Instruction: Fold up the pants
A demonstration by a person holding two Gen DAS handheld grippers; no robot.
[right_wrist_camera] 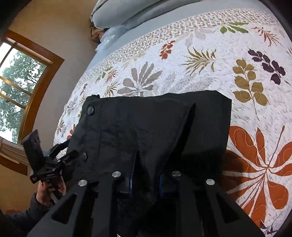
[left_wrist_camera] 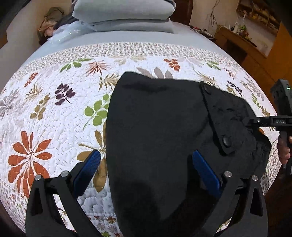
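- Left wrist view: black pants [left_wrist_camera: 155,127] are seen lying partly folded on the leaf-patterned quilt [left_wrist_camera: 45,118] of a bed, near its foot edge, with grey pillows [left_wrist_camera: 124,14] stacked at the far end.
- The left gripper [left_wrist_camera: 147,167] is held wide open above the near part of the cloth; nothing is gripped. One blue pad [left_wrist_camera: 87,169] is over the quilt, the other over the fabric.
- At the right edge, the right gripper [left_wrist_camera: 255,122] is seen reaching in at the buttoned waist part [left_wrist_camera: 226,140].
- The long axis of the bundle is judged to run from the camera toward the pillows, the waistband lying to the right.
- Right wrist view: the right gripper [right_wrist_camera: 146,182] is closed on a raised fold of the pants [right_wrist_camera: 146,127], which is tented up between the pads.
- The left gripper [right_wrist_camera: 54,164] is visible beyond the buttoned edge, on the left.
- The step in hand is judged to be a fold-over in mid-course; next, the lifted layer needs to be carried across and laid flat, edges matched, then released.
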